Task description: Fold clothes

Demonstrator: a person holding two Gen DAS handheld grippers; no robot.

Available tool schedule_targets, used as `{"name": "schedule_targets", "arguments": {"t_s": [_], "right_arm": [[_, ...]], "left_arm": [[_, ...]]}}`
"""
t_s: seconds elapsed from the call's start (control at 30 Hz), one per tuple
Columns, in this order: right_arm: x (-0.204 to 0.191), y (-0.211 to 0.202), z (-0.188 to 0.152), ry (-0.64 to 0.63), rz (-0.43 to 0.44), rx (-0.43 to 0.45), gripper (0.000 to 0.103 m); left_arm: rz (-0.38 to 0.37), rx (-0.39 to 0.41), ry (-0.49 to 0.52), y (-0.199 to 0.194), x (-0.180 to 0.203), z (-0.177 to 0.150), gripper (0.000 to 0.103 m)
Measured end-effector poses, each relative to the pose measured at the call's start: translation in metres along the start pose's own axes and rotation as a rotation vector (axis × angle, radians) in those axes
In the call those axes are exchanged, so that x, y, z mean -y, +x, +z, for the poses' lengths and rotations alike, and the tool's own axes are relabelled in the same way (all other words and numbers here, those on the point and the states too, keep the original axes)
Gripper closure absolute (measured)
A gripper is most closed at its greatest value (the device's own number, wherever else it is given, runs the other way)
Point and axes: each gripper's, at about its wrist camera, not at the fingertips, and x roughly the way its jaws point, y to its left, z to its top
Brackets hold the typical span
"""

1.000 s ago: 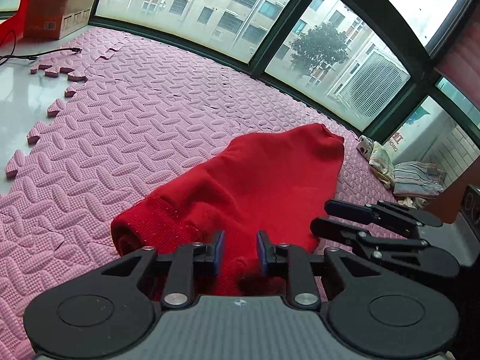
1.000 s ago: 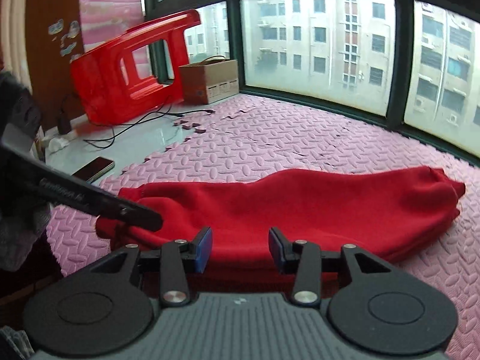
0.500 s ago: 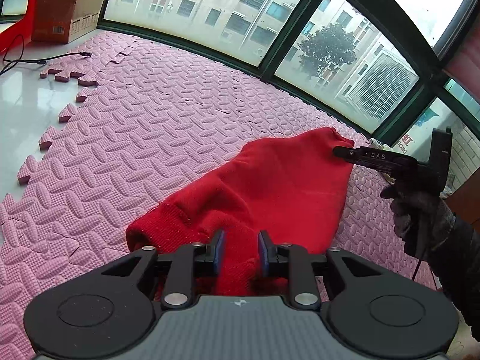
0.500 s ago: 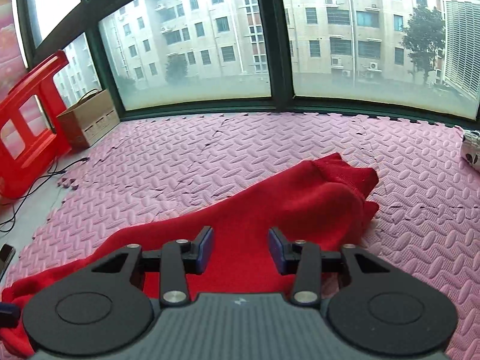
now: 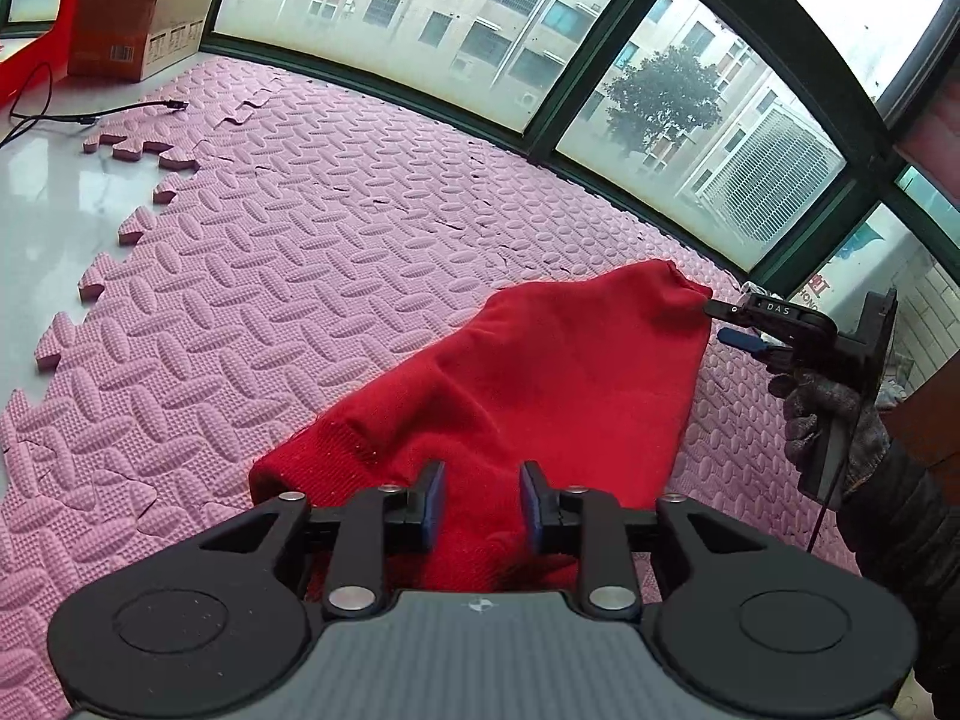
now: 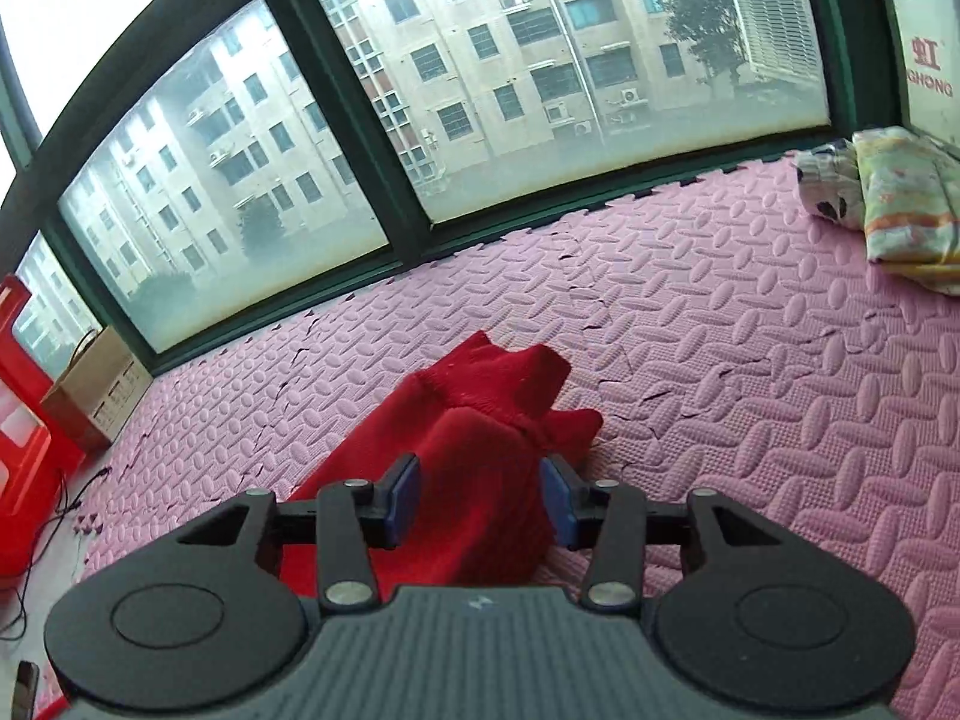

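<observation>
A red knitted garment [image 5: 540, 384] lies folded lengthwise on the pink foam mat [image 5: 288, 276]. My left gripper [image 5: 477, 507] is open, its blue pads on either side of the garment's near end. My right gripper [image 6: 480, 495] is open over the garment's far end [image 6: 480, 414], with cloth between its pads. In the left wrist view the right gripper [image 5: 735, 324] shows at the garment's far corner, held by a gloved hand [image 5: 834, 426].
A cardboard box [image 5: 141, 21] and a black cable [image 5: 90, 117] lie at the far left by the windows. Folded light clothes [image 6: 888, 210] sit at the right on the mat. A red plastic piece [image 6: 24, 420] stands at the left. The white floor [image 5: 54, 198] borders the mat.
My right gripper has swung from the garment's long side to its far end and come in close over it. My left gripper has stayed at the near end, open.
</observation>
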Motion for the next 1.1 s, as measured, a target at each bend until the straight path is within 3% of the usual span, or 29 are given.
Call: {"name": "schedule_targets", "arguments": {"t_s": [0.07,0.27,0.5,0.67,0.93,1.03,1.1], "right_arm": [[0.01,0.006,0.002,0.045,0.023,-0.005,0.052],[0.021,0.02,0.002,0.068,0.074,-0.02,0.031],[0.029,0.032,0.001,0.078,0.07,-0.027,0.029],[0.033,0.041,0.001,0.11,0.142,-0.032,0.031],[0.062,0.05,0.006,0.271,0.253,-0.023,0.032],[0.065,0.053,0.006,0.291,0.264,-0.017,0.034],[0.067,0.055,0.006,0.313,0.267,-0.018,0.041]], "left_arm": [[-0.005,0.006,0.007,-0.001,0.004,0.004,0.069],[-0.01,0.011,0.042,0.0,0.02,0.014,0.068],[-0.021,-0.004,0.079,0.011,0.038,0.024,0.067],[-0.025,-0.021,0.115,0.025,0.053,0.032,0.067],[-0.028,-0.037,0.165,0.049,0.077,0.046,0.064],[-0.022,-0.046,0.168,0.064,0.087,0.051,0.064],[-0.016,-0.052,0.166,0.075,0.094,0.055,0.064]]}}
